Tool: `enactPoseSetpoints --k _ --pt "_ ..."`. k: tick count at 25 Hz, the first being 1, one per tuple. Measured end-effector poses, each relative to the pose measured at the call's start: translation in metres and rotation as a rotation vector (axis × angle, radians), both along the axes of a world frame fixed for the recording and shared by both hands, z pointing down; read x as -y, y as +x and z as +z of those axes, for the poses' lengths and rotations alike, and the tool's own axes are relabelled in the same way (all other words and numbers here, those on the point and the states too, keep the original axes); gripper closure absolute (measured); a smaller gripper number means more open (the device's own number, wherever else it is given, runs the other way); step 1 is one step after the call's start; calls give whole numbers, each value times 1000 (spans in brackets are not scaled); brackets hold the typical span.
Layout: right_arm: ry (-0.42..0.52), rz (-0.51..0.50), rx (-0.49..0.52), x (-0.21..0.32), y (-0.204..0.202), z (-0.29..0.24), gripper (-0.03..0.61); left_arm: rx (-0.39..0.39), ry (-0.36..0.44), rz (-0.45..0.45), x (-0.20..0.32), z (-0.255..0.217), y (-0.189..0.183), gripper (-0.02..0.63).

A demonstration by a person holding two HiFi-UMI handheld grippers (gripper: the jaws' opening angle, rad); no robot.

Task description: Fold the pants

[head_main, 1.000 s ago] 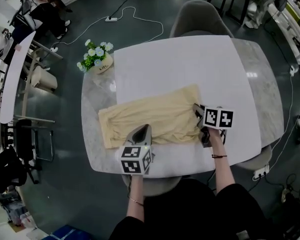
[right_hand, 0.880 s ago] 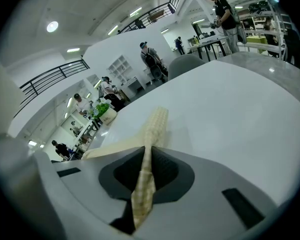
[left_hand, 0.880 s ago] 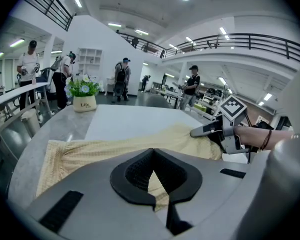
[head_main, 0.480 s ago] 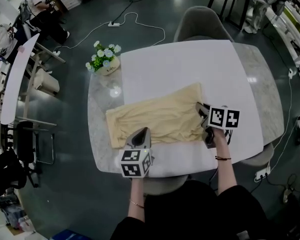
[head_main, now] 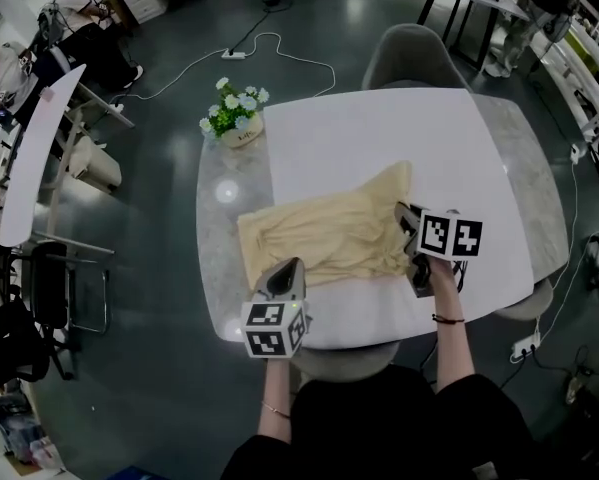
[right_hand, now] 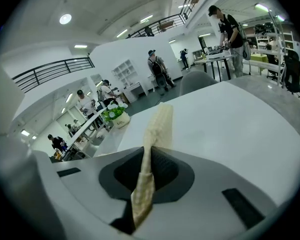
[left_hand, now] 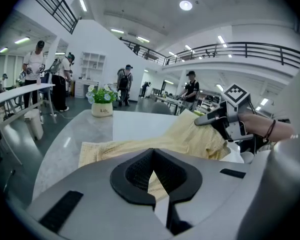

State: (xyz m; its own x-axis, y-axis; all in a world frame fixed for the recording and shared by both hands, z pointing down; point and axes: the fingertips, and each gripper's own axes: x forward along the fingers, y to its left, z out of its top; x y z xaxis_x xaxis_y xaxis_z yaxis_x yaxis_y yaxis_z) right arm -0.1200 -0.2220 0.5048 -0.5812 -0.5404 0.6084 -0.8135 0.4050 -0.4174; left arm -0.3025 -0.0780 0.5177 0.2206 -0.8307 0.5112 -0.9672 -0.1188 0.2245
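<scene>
Pale yellow pants lie bunched across the near half of the table. My left gripper sits at their near edge, shut on a raised fold of the cloth. My right gripper is shut on the right end of the pants, which it holds lifted off the table. In the right gripper view a narrow strip of the fabric runs up out of the shut jaws. In the left gripper view the right gripper shows at the right, with the cloth draped below it.
A white mat covers the far and right part of the marble table. A flower pot stands at the far left corner. A grey chair is behind the table. People and desks stand around the room.
Both grippers have moved left across the table with the cloth, the right one rising. The pants now span less of the table and are more bunched.
</scene>
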Motion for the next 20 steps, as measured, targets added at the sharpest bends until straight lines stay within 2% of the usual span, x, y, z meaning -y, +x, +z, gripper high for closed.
enactPoseSetpoints --k 20 --pt "60 -11 9 -46 -97 -39 545 -22 33 5 -39 -7 -77 606"
